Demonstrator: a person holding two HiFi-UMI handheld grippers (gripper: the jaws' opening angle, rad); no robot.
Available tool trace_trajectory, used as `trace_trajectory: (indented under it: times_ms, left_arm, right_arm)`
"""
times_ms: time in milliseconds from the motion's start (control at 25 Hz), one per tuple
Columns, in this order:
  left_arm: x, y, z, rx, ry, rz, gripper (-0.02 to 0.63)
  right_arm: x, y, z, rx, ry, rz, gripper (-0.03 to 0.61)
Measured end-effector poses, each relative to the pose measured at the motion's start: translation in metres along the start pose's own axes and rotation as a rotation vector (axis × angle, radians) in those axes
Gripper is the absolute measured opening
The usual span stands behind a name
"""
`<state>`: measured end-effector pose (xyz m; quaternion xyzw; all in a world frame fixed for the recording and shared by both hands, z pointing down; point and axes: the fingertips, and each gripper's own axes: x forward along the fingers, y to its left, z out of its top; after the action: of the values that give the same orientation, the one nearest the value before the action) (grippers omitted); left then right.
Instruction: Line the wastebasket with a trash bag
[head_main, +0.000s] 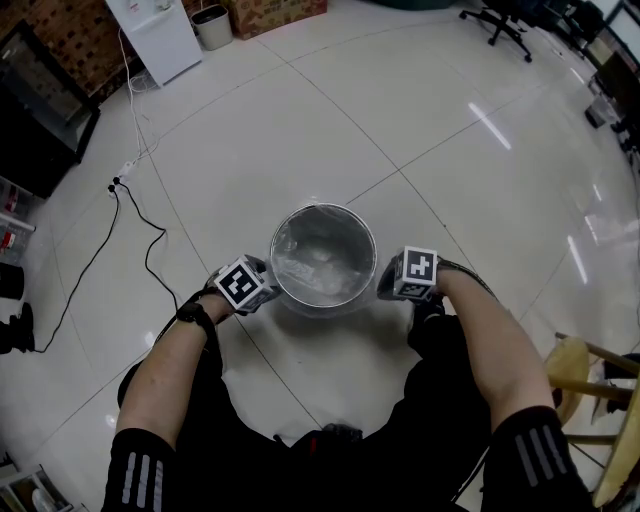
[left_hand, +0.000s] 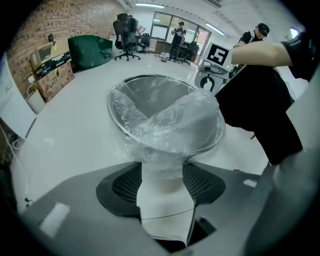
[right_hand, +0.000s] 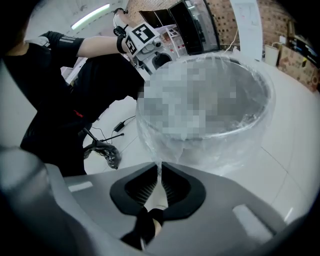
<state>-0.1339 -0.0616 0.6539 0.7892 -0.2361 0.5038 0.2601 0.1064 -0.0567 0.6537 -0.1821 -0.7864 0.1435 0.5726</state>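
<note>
**Fig. Clear liner draped over the basket rim, pinched on one side only.**

The round grey metal wastebasket (head_main: 373, 243) stands on the glossy white tiled floor (head_main: 400, 120) just below me, between my two tools. The thin, clear, crinkled plastic trash bag (head_main: 320, 262) hangs inside it and folds outward over the rim. My right gripper (right_hand: 159, 176) is clenched on a narrow pleat of that film just outside the rim. My left gripper (left_hand: 162, 167) has its jaws parted, and a loose bulge of film lies between their tips, not visibly pinched. I judge the film almost weightless, limp, slippery and easily torn against the metal edge. I would therefore take hold at the overhang, on a gathered fold and not a single layer. The film looks glassy and wrinkled, and the grey wall shows through it.
</note>
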Motion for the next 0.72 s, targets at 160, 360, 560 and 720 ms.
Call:
trace_trajectory:
  times_ms: [160,360,560,720]
  left_arm:
    - [0.012,-0.007,-0.001,-0.01,0.011,-0.012,0.253]
    - [0.018,-0.002,-0.005,0.02,0.047,0.023,0.252]
    - [0.019,0.001,-0.01,0.046,0.071,0.034,0.252]
    - [0.023,0.001,-0.008,0.049,0.065,0.046,0.252]
  right_arm:
    - [-0.005,0.003,-0.003,0.048,-0.023,0.061,0.118]
    - [-0.049,-0.005,0.001,0.054,-0.08,0.025,0.127]
    - [-0.094,-0.034,0.032,-0.027,-0.171,-0.177,0.163]
    - [-0.072,-0.044,0.029,-0.06,-0.092,-0.223,0.221]
